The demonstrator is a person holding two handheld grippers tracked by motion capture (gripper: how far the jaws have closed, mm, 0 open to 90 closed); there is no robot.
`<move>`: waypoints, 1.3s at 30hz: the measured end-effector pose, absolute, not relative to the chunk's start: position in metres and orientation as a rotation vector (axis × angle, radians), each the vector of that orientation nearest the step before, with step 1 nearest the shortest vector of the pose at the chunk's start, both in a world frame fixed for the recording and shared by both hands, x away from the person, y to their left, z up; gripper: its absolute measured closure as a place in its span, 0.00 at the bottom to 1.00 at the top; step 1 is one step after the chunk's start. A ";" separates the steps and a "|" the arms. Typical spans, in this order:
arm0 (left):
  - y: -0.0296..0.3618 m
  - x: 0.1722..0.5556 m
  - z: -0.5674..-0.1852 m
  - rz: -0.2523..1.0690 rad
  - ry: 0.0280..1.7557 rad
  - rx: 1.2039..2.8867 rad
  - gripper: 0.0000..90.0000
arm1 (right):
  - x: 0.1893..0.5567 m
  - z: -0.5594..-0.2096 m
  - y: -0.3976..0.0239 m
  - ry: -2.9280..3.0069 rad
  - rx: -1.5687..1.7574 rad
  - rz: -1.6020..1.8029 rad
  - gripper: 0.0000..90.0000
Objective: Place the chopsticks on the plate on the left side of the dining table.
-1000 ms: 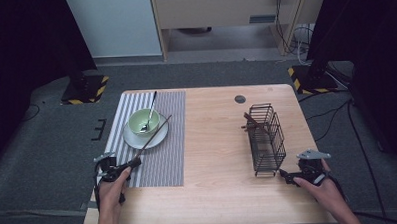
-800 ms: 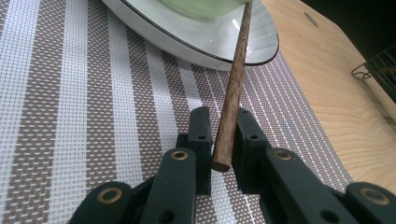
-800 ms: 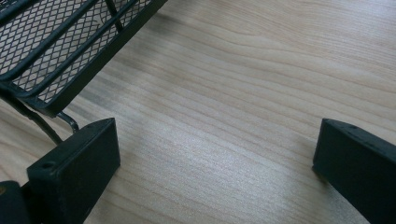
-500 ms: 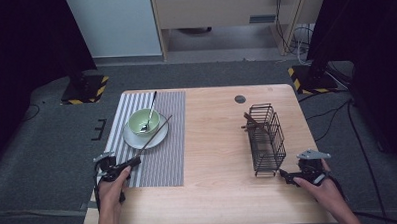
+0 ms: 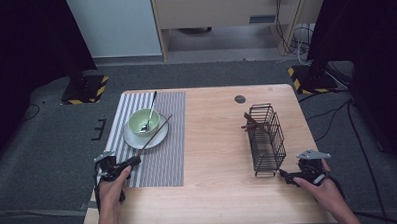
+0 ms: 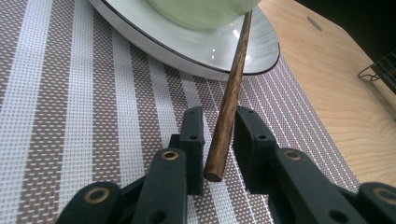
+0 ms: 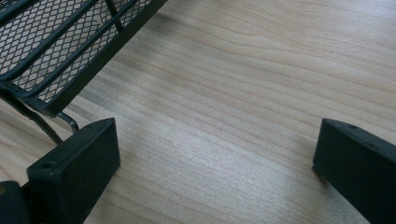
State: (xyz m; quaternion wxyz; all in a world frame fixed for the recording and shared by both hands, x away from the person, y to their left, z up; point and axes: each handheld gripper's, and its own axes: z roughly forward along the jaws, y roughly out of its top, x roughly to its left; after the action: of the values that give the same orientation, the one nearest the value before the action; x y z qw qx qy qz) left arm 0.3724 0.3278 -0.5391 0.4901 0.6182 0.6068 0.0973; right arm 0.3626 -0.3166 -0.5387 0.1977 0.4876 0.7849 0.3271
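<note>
A brown wooden chopstick [image 5: 155, 135] leans with its far end on the white plate [image 5: 160, 138] beside the green bowl [image 5: 144, 122]. Its near end [image 6: 223, 140] lies between the jaws of my left gripper [image 5: 133, 162], low over the striped placemat [image 5: 163, 163]. Those jaws have just been opening. In the left gripper view a thin gap shows on each side of the stick, so my left gripper [image 6: 219, 126] is open around it. My right gripper [image 5: 284, 175] rests on the table by the near corner of the black wire basket [image 5: 267, 139]; this gripper [image 7: 219, 140] is wide open over bare wood.
A metal spoon [image 5: 150, 111] stands in the bowl. Another brown stick [image 5: 250, 124] pokes out of the basket's far end. A small round dark cap [image 5: 240, 98] sits in the tabletop at the back. The basket's mesh wall [image 7: 60, 51] is close to the right gripper's left jaw.
</note>
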 end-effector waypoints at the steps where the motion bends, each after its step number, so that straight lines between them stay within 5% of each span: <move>1: 0.328 0.372 -0.539 0.242 1.471 1.497 0.79 | 0.363 -0.539 -0.317 2.197 1.364 0.916 0.01; 13: 0.329 0.370 -0.530 0.361 1.417 1.439 0.61 | 0.363 -0.539 -0.317 2.197 1.364 0.916 0.01; 25: 0.313 0.365 -0.505 0.484 1.342 1.484 0.60 | 0.363 -0.539 -0.317 2.200 1.362 0.917 0.01; 39: 0.252 0.370 -0.491 0.390 1.200 1.616 0.59 | 0.362 -0.539 -0.317 2.204 1.361 0.918 0.01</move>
State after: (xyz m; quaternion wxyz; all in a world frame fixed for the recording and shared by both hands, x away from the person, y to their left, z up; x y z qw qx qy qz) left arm 0.3697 0.2524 -0.4915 0.5189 0.6738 0.5002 0.1627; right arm 0.3622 -0.3167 -0.5386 0.1955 0.4857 0.7864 0.3277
